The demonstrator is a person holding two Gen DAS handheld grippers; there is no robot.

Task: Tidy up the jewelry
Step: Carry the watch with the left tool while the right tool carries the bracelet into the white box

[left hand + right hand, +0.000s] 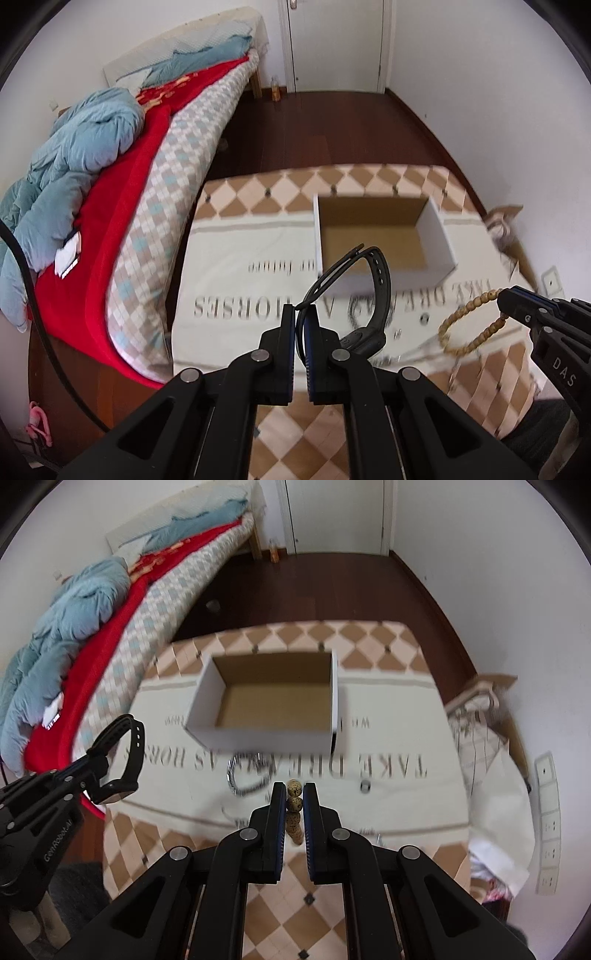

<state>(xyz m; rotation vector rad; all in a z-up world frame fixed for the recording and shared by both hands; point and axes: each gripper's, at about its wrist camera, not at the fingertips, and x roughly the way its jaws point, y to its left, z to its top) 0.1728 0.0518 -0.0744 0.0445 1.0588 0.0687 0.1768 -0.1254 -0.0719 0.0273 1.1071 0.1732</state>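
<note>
My left gripper [302, 312] is shut on the strap of a black wristwatch [364, 295], held above the table; it also shows in the right wrist view [122, 760]. My right gripper [294, 794] is shut on a tan bead bracelet [294, 801], whose loop hangs in the left wrist view [469, 325]. An open cardboard box [266, 701], white outside and brown inside, stands empty on the cloth-covered table [388, 746], ahead of both grippers. A silver chain bracelet [247, 775] lies on the cloth in front of the box.
A small silver piece [365, 786] lies on the cloth to the right. A bed [147, 177] with red and blue bedding runs along the left. A cardboard box with bags [487, 709] stands at the right by the wall. Dark wood floor and a door lie beyond.
</note>
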